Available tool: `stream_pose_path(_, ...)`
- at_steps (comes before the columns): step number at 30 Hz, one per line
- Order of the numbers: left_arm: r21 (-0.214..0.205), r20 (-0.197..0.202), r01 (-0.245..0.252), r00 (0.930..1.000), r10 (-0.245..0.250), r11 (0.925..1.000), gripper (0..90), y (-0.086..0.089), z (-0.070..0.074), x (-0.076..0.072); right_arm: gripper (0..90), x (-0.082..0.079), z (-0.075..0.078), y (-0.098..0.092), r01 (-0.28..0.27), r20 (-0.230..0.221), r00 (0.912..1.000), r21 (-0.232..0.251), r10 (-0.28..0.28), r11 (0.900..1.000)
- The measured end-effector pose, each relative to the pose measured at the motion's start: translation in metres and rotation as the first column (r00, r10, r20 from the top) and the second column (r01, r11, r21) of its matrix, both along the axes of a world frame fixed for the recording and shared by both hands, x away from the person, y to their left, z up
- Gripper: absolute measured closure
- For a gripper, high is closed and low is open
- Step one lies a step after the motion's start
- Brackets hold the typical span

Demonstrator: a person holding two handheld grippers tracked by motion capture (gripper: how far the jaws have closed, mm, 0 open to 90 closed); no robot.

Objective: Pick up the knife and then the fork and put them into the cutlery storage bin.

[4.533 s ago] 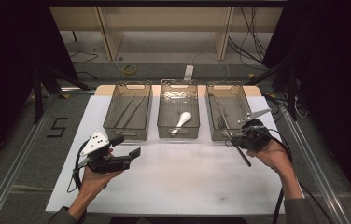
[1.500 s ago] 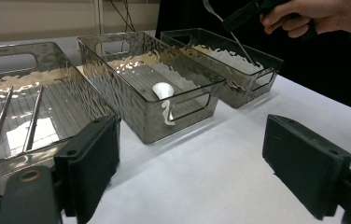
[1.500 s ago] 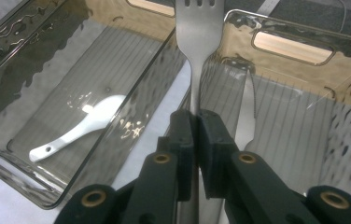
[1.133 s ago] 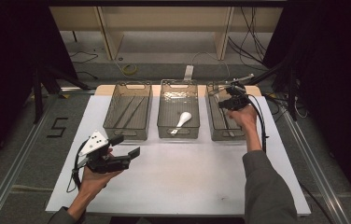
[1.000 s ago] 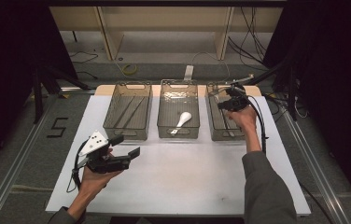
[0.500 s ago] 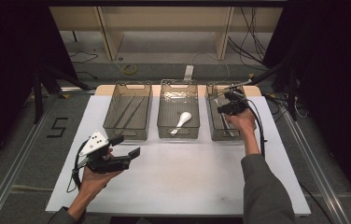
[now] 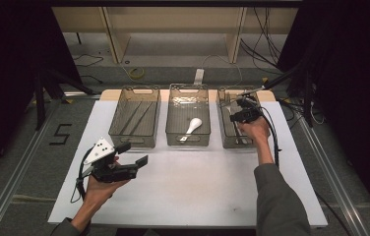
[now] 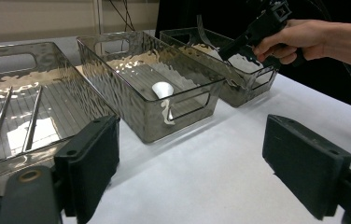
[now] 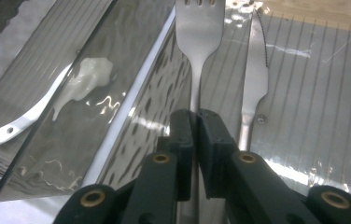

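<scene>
High view: white tabletop, dark surroundings

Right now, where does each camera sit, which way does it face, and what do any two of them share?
High view: above the person's side, looking forward and down on the table; both forearms show, left claw open.
Left gripper view: on the left claw, looking level at three bins; its own jaws show.
Right gripper view: on the right claw, looking down into the right bin; jaws shut on a fork, beside a knife.
Shared: the white spoon.
</scene>
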State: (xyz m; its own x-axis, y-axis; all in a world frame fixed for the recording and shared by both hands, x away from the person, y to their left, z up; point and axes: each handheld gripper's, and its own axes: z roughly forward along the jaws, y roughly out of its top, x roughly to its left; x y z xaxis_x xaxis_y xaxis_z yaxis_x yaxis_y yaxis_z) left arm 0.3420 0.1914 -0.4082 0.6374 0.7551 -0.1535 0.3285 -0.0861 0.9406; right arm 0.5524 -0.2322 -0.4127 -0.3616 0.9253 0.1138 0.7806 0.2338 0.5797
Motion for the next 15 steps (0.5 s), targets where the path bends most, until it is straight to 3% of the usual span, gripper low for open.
stream_pose_path(9,0.0,-0.001,0.0,1.0,0.0,1.0,18.2,-0.0001,-0.0001,0.0001,84.1,0.0013,-0.002,-0.0005,0.014,-0.007,0.9999,-0.002,-0.014,0.9999)
stream_pose_path(15,0.001,-0.002,0.001,1.0,-0.001,1.0,18.2,-0.0002,-0.0001,0.0001,74.4,0.002,-0.0004,-0.0017,0.003,-0.012,0.9999,0.012,-0.003,0.9999)
